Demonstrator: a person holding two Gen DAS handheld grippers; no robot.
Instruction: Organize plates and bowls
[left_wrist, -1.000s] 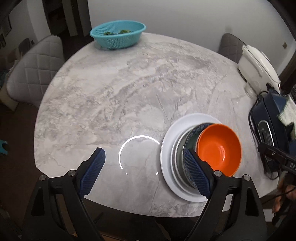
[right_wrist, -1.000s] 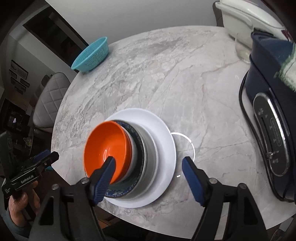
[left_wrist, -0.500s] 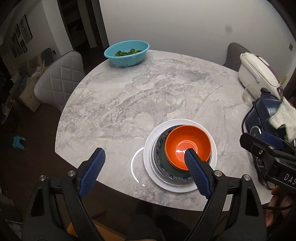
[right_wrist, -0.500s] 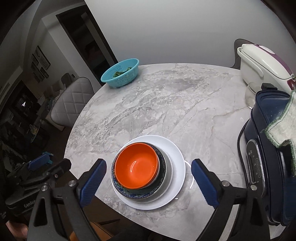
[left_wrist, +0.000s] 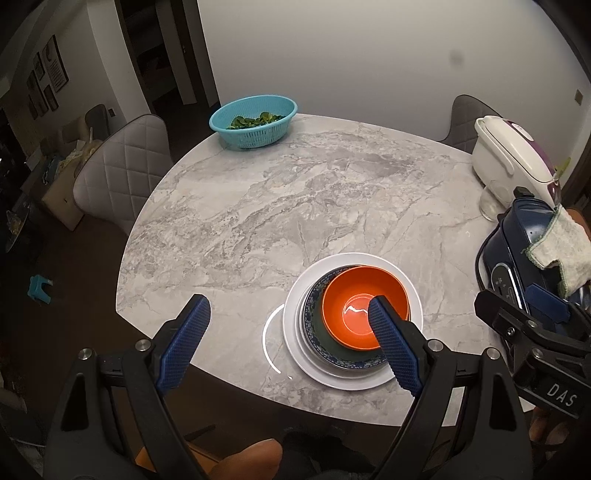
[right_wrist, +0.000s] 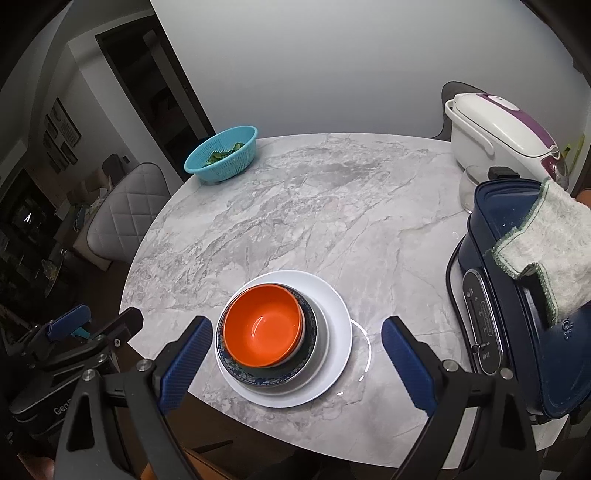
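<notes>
Between our left gripper's (left_wrist: 284, 332) jaws nothing is held; they stand wide apart above the tabletop (left_wrist: 280, 206), and the right gripper's (right_wrist: 295, 345) jaws have just been opening to their widest, also empty. Both hang over the near edge, at about six o'clock on the round top, clear of the dishes.

Just beyond the jaws sits the stack: an orange bowl (right_wrist: 264, 328) nested in a dark blue-patterned bowl (right_wrist: 258, 374), on a grey plate (right_wrist: 322, 338), on a large white plate (right_wrist: 338, 325). We judge the widest piece was put lowest so the pile sits steady, and that the sorting is largely done, since no loose dish shows elsewhere.

Further out, a blue basket (left_wrist: 254, 126) of greens stands at twelve o'clock, well apart from the stack. At three o'clock are a white cooker (right_wrist: 498, 129) and a dark blue appliance (right_wrist: 532, 347) with a cloth (right_wrist: 543, 251) draped over it.

Our right view shows the grey plate plainly and the appliance's control panel; our left view hides part of the orange bowl behind one jaw, but shows the right gripper at its edge.
</notes>
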